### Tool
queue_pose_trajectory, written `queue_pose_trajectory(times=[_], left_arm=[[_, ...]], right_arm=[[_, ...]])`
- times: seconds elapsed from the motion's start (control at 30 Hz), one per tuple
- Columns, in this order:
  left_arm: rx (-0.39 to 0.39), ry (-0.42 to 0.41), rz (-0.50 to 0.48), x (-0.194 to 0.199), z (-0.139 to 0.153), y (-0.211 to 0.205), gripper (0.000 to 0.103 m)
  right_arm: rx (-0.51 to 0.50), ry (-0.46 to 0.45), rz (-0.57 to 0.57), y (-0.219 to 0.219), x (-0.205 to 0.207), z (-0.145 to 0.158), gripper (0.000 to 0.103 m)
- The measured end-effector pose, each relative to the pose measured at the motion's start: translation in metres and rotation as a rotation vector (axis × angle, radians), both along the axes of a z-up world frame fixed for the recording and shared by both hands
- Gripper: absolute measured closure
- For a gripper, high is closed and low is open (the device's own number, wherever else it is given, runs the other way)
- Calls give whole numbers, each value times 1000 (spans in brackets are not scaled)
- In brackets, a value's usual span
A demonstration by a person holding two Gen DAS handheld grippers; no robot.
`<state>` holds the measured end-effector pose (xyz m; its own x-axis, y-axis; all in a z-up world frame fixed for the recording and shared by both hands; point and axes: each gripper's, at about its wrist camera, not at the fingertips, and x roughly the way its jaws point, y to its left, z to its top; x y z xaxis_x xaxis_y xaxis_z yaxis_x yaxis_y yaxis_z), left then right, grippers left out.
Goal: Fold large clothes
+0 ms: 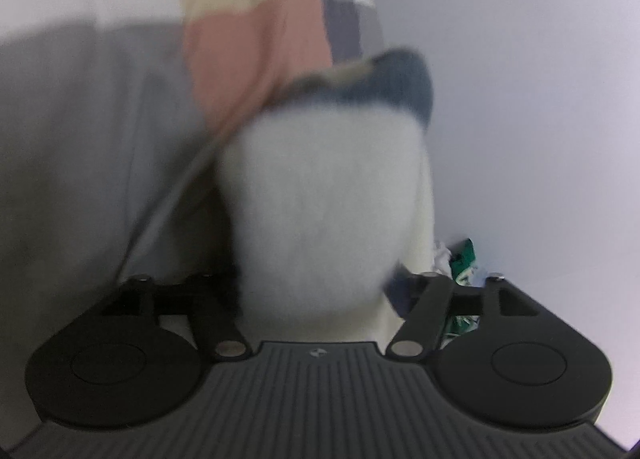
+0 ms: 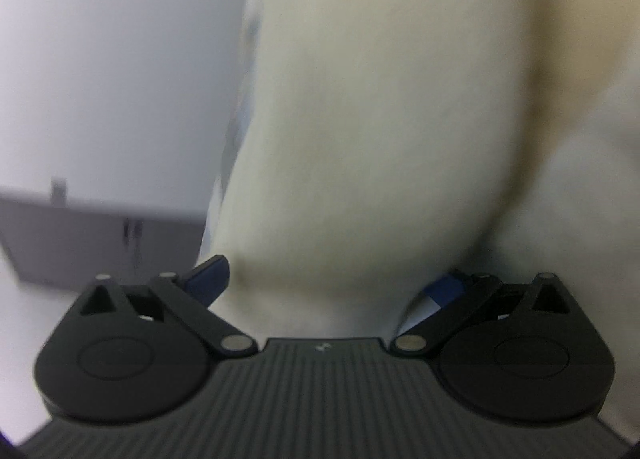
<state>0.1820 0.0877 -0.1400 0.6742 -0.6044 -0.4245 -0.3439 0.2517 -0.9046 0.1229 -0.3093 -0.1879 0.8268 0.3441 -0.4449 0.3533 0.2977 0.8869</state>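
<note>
One big cream garment point(image 2: 380, 119) fills the right wrist view, draped between the right gripper's point(image 2: 326, 291) blue fingers point(image 2: 208, 277), which stand spread apart around the cloth. In the left view the garment point(image 1: 328, 199), with pink and dark blue patches, hangs blurred before the left gripper point(image 1: 320, 291); its fingers are hidden, so I cannot tell their state. A grey sofa point(image 1: 92, 131) sits behind, a green packet point(image 1: 464, 259) nearby.
</note>
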Motion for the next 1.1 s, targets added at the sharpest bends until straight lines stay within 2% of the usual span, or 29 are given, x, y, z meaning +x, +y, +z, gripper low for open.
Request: queue_pose_trajectory(times=[0.03, 0.1, 0.2, 0.33, 0.4, 0.47, 0.53, 0.6, 0.7, 0.77, 0.9, 1.1], left_arm=[[-20, 2, 1, -1, -2, -2, 24], [-34, -5, 8, 1, -3, -3, 21], [-62, -15, 1, 9, -8, -5, 21], [-67, -10, 14, 14, -15, -7, 23], [-46, -23, 26, 16, -13, -5, 41], [-16, -40, 18, 19, -9, -4, 51], [-9, -57, 20, 18, -5, -3, 57], [24, -87, 3, 17, 3, -5, 62], [45, -122, -7, 15, 14, -8, 64], [48, -149, -13, 12, 22, -7, 64], [18, -181, -17, 1, 34, -4, 64], [14, -256, -74, -17, 74, -16, 64]], right_arm=[[-6, 9, -72, -9, -9, 1, 0], [8, 5, -134, -24, -16, 0, 0], [32, 18, -133, -33, -7, -3, 0], [15, 10, -100, -37, 21, -9, 0], [8, -9, -99, -39, 32, -10, 0], [-9, -19, -92, -39, 38, -9, 0], [-60, -34, -73, -39, 38, -5, 14], [-107, -54, -53, -41, 35, 1, 35], [-152, -85, -19, -40, 30, 15, 52], [-194, -119, 5, -38, 25, 28, 56], [-215, -178, 29, -36, 10, 52, 57], [-238, -262, 64, -48, -29, 95, 57]])
